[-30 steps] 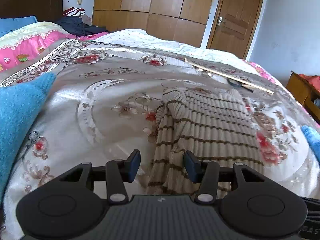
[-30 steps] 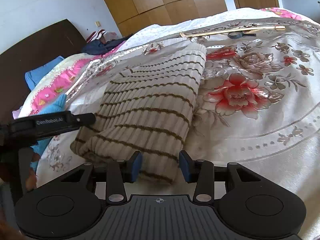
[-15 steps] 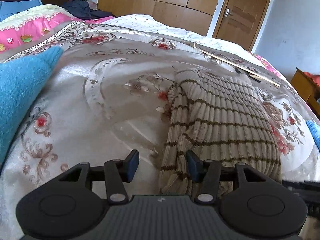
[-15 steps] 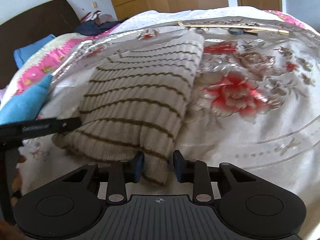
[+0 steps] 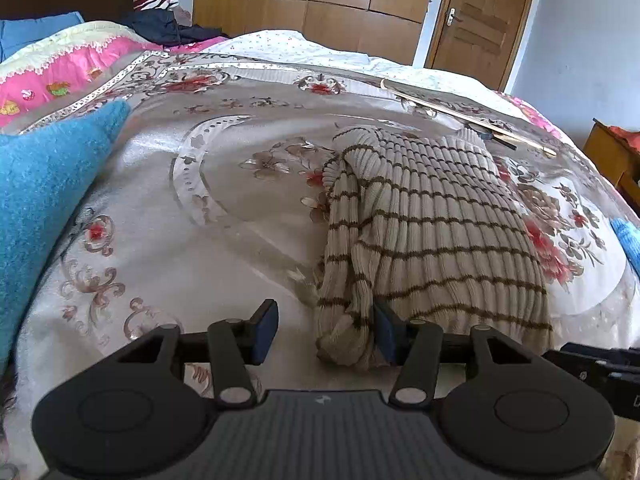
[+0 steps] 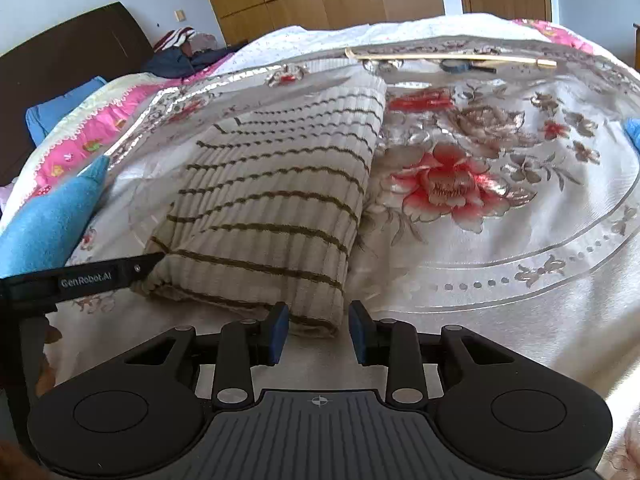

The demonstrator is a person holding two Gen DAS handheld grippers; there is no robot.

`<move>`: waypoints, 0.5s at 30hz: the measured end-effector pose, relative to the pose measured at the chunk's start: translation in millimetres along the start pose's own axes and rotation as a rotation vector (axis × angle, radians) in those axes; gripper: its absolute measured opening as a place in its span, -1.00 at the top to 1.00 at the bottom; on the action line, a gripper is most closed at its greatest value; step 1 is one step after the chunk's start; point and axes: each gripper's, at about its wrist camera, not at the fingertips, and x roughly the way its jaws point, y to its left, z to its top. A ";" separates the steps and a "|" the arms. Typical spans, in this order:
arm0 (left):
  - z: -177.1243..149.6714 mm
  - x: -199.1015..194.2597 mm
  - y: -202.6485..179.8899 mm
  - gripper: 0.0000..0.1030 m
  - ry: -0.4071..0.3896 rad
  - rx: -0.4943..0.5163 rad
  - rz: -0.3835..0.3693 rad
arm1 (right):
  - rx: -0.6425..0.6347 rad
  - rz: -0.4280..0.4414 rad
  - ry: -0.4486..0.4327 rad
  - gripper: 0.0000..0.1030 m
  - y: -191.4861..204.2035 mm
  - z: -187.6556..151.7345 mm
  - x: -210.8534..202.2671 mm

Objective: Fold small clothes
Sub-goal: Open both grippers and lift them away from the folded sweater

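My left hand-held gripper (image 5: 326,330) sits low over the bed (image 5: 168,240) at the near left corner of the sweater (image 5: 424,236). Its jaws stand apart. The right pad touches the bunched corner of the knit, and the left pad (image 5: 266,330) is clear of it, over bare bedspread, so nothing is clamped.

My right hand-held gripper (image 6: 318,334) is at the near right corner of the sweater (image 6: 276,208). Its jaws have just been opening; the folded corner reaches in between them, but both pads stand off from the cloth and do not press it.

The sweater is cream ribbed knit with thin brown stripes. It lies folded into a long block in the middle of the floral bedspread, running away from me toward the wardrobe (image 5: 320,4). Its left edge is loose and rumpled, with a cuff showing at the far end, while its right edge is a neat fold.

A blue cloth (image 5: 44,200) lies on the bed well to the left. A stick (image 6: 452,58) lies across the bed beyond the sweater, apart from it. In the right view, the left tool's arm (image 6: 80,278) reaches in to the sweater's near left corner.
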 end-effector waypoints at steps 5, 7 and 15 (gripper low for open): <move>-3.0 -9.9 -1.2 -0.21 -0.007 0.004 0.000 | -0.007 0.003 -0.014 0.35 4.8 -3.2 -10.3; -4.5 -14.0 -1.3 -0.21 -0.010 0.005 0.000 | -0.004 0.005 -0.019 0.35 5.9 -5.7 -14.3; -11.2 -25.6 -4.6 -0.21 -0.011 0.017 -0.007 | 0.003 0.009 -0.020 0.34 9.3 -12.0 -22.5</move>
